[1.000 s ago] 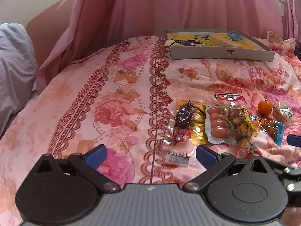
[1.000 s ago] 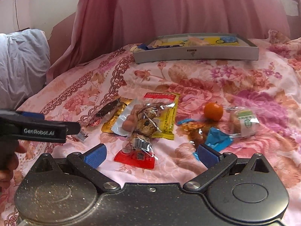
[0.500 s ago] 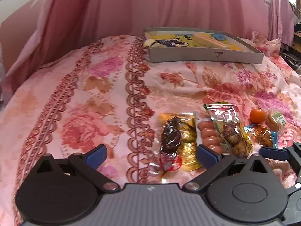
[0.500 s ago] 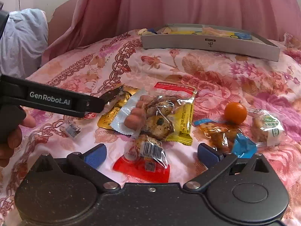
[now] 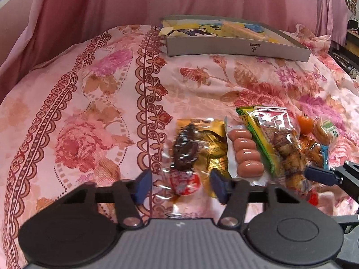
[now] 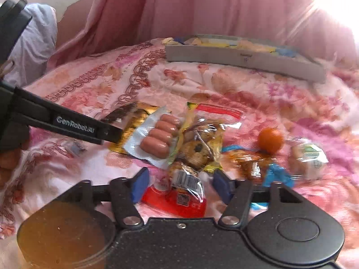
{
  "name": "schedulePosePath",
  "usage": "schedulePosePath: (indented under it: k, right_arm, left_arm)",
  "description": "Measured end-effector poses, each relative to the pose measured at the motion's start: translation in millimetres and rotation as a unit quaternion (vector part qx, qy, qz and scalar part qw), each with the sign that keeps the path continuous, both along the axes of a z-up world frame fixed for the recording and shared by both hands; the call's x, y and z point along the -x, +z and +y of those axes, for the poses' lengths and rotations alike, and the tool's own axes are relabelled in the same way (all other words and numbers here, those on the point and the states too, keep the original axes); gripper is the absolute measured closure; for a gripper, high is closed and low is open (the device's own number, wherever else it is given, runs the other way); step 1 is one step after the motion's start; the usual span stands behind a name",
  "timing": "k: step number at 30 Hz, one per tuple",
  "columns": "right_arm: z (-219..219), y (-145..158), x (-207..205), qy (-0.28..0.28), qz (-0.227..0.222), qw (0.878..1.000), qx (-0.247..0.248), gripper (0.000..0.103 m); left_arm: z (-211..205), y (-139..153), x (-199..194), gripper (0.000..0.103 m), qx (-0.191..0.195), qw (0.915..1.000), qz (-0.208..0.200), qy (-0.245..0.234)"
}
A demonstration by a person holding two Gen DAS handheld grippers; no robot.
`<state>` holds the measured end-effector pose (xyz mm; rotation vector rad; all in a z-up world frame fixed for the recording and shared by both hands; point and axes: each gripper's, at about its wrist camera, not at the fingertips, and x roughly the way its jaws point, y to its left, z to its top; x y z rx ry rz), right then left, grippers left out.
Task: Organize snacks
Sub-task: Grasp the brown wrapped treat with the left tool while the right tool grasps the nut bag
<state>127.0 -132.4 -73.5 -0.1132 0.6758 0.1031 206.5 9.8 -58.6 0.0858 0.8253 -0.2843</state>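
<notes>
Snack packets lie in a cluster on the floral bedspread. My left gripper point(image 5: 181, 186) is open at about half width, its blue pads on either side of a clear packet holding a dark snack point(image 5: 184, 157) with a red label. That packet rests on a gold packet point(image 5: 213, 143). My right gripper point(image 6: 180, 186) is also open at half width, its pads flanking the red end point(image 6: 179, 199) of a clear packet of brown pieces point(image 6: 197, 143). A sausage pack point(image 6: 158, 139) lies between the two. The left gripper's arm point(image 6: 67, 125) crosses the right wrist view.
A grey shallow box point(image 5: 235, 47) holding a few packets sits at the far side of the bed. A tangerine point(image 6: 270, 140), a wrapped bun point(image 6: 307, 157) and a blue-edged packet point(image 6: 276, 174) lie to the right. A pale pillow point(image 6: 33, 40) is at far left, with pink curtains behind.
Both grippers moved forward and down onto the snack cluster, and both pairs of fingers narrowed from wide open to about half width around a packet.
</notes>
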Motion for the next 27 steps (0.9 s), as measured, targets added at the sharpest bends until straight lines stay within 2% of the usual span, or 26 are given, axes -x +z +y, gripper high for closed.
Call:
schedulePosePath:
  k: [3,8,9,11,13,17,21,27]
  right_arm:
    - [-4,1,1,-0.004,0.0,1.0,0.002,0.047]
    - [-9,-2,-8,-0.002,0.007,1.0,-0.027,0.037]
    - [-8,-3,-9,-0.003,0.007,1.0,-0.028,0.038]
    - [-6,-2,-7,-0.001,0.006,1.0,-0.022,0.047]
    - [-5,-1,-5,0.0,0.004,1.0,-0.017,0.05]
    - [-3,1,0,0.004,0.004,1.0,-0.006,0.053]
    - [0,4,8,0.014,0.001,1.0,0.026,0.054]
    - [-4,7,17,0.021,0.006,0.998,0.06,0.054]
  left_arm:
    - [1,1,0,0.05,0.008,0.9999,0.008,0.01]
    - [5,1,-2,0.05,0.026,0.9992,0.017,0.027]
    - [5,1,-2,0.05,0.028,0.999,0.018,0.03]
    - [5,1,-1,0.05,0.03,0.9987,0.02,0.036]
    - [3,3,1,0.051,0.03,0.9984,0.025,0.041]
    - [1,9,7,0.051,0.038,0.9976,0.042,0.039]
    - [-1,13,13,0.051,0.049,0.9958,0.062,0.047]
    - [-6,19,27,0.051,0.061,0.9954,0.064,0.036]
